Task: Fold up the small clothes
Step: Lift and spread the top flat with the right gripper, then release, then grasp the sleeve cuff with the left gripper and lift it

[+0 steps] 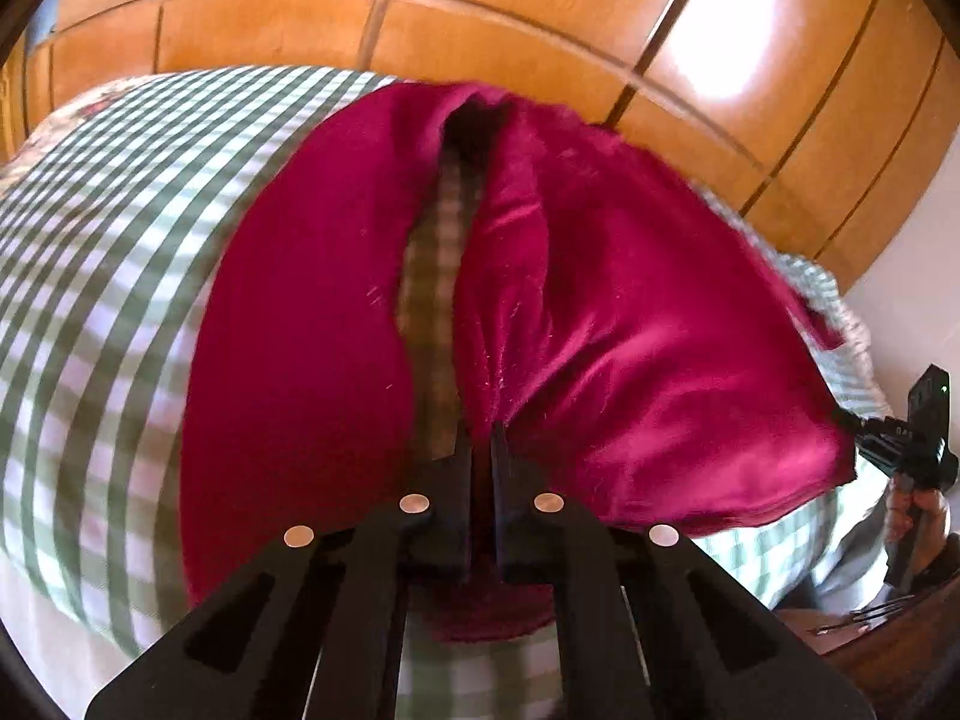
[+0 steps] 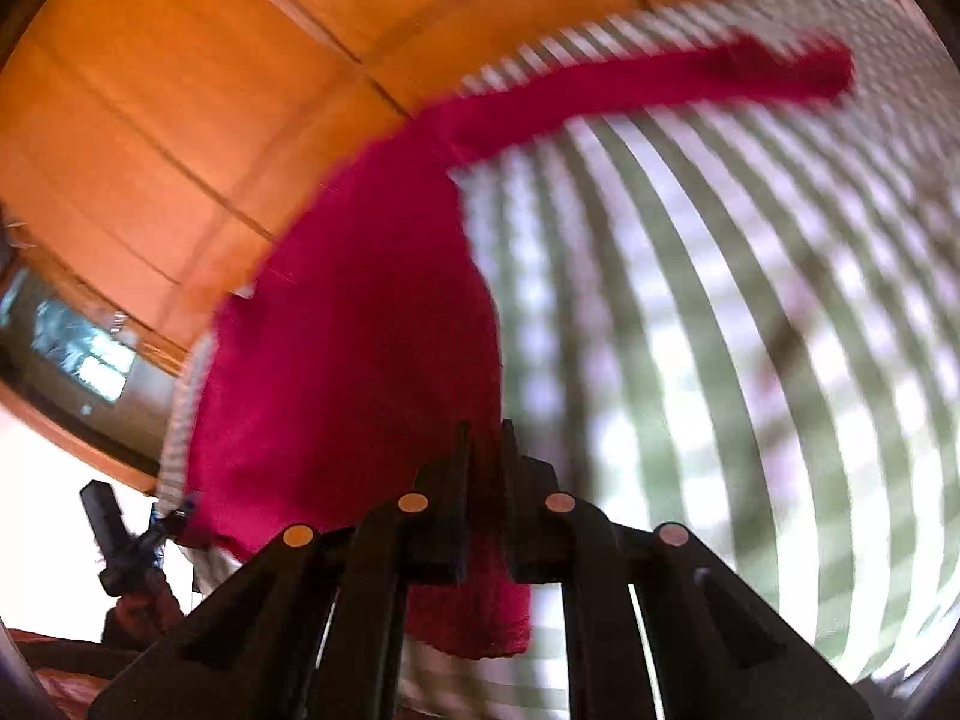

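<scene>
On the bed's green-checked sheet point(image 1: 90, 276) lies a crimson fleece garment point(image 1: 300, 360), one sleeve stretched away across the checks. Left tongs point(image 1: 480, 438) clenched on a bunched fold near its middle. Right tongs point(image 2: 483, 438) clenched too, seemingly pinching the garment's near edge; that view is blurred. Orange wooden wardrobe panels point(image 1: 480, 18) behind.

The crimson garment point(image 1: 630, 324) lies spread on the checked bed point(image 1: 102, 276), creased, a narrow gap down its middle, one sleeve outstretched.
</scene>
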Tool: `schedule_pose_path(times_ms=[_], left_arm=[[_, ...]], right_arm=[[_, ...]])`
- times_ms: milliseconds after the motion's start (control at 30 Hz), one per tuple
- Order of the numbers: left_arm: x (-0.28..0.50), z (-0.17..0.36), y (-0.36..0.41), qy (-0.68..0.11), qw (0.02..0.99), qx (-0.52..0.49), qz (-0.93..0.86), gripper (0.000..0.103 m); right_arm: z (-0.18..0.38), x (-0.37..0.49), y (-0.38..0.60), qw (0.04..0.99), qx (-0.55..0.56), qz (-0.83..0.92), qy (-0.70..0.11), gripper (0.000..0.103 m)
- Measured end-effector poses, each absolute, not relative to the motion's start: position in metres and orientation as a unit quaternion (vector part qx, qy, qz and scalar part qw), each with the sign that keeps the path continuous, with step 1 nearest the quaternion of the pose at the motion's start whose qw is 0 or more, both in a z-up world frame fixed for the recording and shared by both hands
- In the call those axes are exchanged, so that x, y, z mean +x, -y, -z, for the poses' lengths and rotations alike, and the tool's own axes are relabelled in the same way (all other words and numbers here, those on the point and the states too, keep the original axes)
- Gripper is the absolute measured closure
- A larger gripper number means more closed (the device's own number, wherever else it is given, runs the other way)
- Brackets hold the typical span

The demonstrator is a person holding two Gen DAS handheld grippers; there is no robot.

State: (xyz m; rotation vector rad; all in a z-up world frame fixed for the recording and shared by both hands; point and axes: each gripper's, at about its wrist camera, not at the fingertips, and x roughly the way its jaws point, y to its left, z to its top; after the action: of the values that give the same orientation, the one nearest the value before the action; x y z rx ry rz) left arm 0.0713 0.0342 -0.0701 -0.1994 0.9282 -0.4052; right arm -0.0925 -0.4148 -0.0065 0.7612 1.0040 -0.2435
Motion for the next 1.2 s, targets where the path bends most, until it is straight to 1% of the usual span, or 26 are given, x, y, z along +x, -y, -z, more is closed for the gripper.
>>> schedule_pose_path(times_ms=[33, 67, 100, 133, 167, 200, 233, 267, 300, 333, 367, 400, 433, 467, 500, 567, 633, 733, 800, 833, 867, 900, 933, 967, 1200], left_arm=[[0.071, 0.073, -0.037, -0.447, 0.866, -0.106, 0.198, 0.099], [0.071, 0.073, -0.039, -0.446, 0.863, -0.120, 0.204, 0.099], [0.072, 0.072, -0.041, -0.444, 0.860, -0.140, 0.207, 0.090], [0.073, 0.071, -0.043, -0.444, 0.857, -0.154, 0.211, 0.080], [0.074, 0.070, -0.043, -0.442, 0.853, -0.171, 0.217, 0.051], [0.074, 0.070, -0.043, -0.437, 0.853, -0.179, 0.221, 0.029], [0.073, 0.068, -0.042, -0.429, 0.856, -0.185, 0.223, 0.028], [0.072, 0.066, -0.039, -0.424, 0.858, -0.187, 0.224, 0.028], [0.075, 0.066, -0.031, -0.426, 0.857, -0.182, 0.227, 0.028], [0.077, 0.064, -0.027, -0.428, 0.856, -0.178, 0.228, 0.028], [0.079, 0.064, -0.021, -0.431, 0.856, -0.172, 0.226, 0.036], [0.081, 0.065, -0.014, -0.437, 0.856, -0.165, 0.223, 0.051], [0.084, 0.067, -0.009, -0.445, 0.853, -0.157, 0.222, 0.061], [0.087, 0.070, -0.003, -0.456, 0.850, -0.146, 0.219, 0.077], [0.089, 0.072, -0.001, -0.457, 0.851, -0.140, 0.217, 0.082], [0.089, 0.071, -0.002, -0.451, 0.855, -0.134, 0.218, 0.088], [0.085, 0.067, -0.007, -0.441, 0.862, -0.130, 0.212, 0.090], [0.084, 0.068, -0.025, -0.438, 0.867, -0.130, 0.199, 0.092], [0.082, 0.070, -0.031, -0.442, 0.860, -0.133, 0.220, 0.092], [0.080, 0.070, -0.032, -0.441, 0.857, -0.135, 0.230, 0.090], [0.079, 0.070, -0.034, -0.440, 0.856, -0.137, 0.234, 0.075], [0.078, 0.070, -0.037, -0.441, 0.855, -0.144, 0.234, 0.045], [0.076, 0.071, -0.039, -0.442, 0.855, -0.148, 0.229, 0.031], [0.077, 0.070, -0.039, -0.439, 0.856, -0.155, 0.225, 0.021], [0.080, 0.069, -0.066, -0.423, 0.855, -0.232, 0.189, 0.021]], right_arm=[[0.013, -0.092, 0.415, 0.797, 0.350, 0.119, -0.478, 0.095], [0.015, -0.093, 0.413, 0.799, 0.343, 0.119, -0.479, 0.091], [0.009, -0.089, 0.410, 0.806, 0.328, 0.126, -0.476, 0.075], [0.001, -0.086, 0.408, 0.814, 0.310, 0.139, -0.472, 0.063], [-0.007, -0.080, 0.407, 0.824, 0.290, 0.152, -0.462, 0.046], [-0.021, -0.075, 0.405, 0.843, 0.261, 0.166, -0.440, 0.041], [-0.031, -0.068, 0.400, 0.856, 0.239, 0.169, -0.426, 0.040], [-0.039, -0.059, 0.397, 0.866, 0.218, 0.171, -0.417, 0.033], [-0.045, -0.047, 0.391, 0.874, 0.193, 0.174, -0.410, 0.023], [-0.049, -0.032, 0.382, 0.880, 0.169, 0.176, -0.407, 0.020], [-0.049, -0.024, 0.377, 0.884, 0.159, 0.174, -0.405, 0.020], [-0.047, -0.008, 0.366, 0.888, 0.143, 0.164, -0.405, 0.021], [-0.043, 0.008, 0.358, 0.889, 0.131, 0.156, -0.409, 0.020], [-0.037, 0.022, 0.351, 0.888, 0.117, 0.155, -0.416, 0.019], [-0.030, 0.036, 0.344, 0.887, 0.104, 0.155, -0.422, 0.019], [-0.013, 0.055, 0.338, 0.881, 0.089, 0.151, -0.438, 0.019], [0.005, 0.067, 0.335, 0.874, 0.078, 0.156, -0.453, 0.019], [0.035, 0.063, 0.343, 0.855, 0.073, 0.181, -0.480, 0.018], [0.042, 0.058, 0.346, 0.852, 0.083, 0.187, -0.483, 0.013], [0.040, 0.054, 0.347, 0.853, 0.083, 0.190, -0.480, 0.010], [0.041, 0.054, 0.348, 0.852, 0.084, 0.193, -0.479, 0.006], [0.043, 0.054, 0.348, 0.850, 0.090, 0.195, -0.482, 0.005], [0.045, 0.053, 0.351, 0.848, 0.099, 0.194, -0.484, 0.005], [0.047, 0.052, 0.355, 0.847, 0.111, 0.191, -0.484, 0.005], [0.043, 0.049, 0.355, 0.851, 0.126, 0.188, -0.475, 0.005]])
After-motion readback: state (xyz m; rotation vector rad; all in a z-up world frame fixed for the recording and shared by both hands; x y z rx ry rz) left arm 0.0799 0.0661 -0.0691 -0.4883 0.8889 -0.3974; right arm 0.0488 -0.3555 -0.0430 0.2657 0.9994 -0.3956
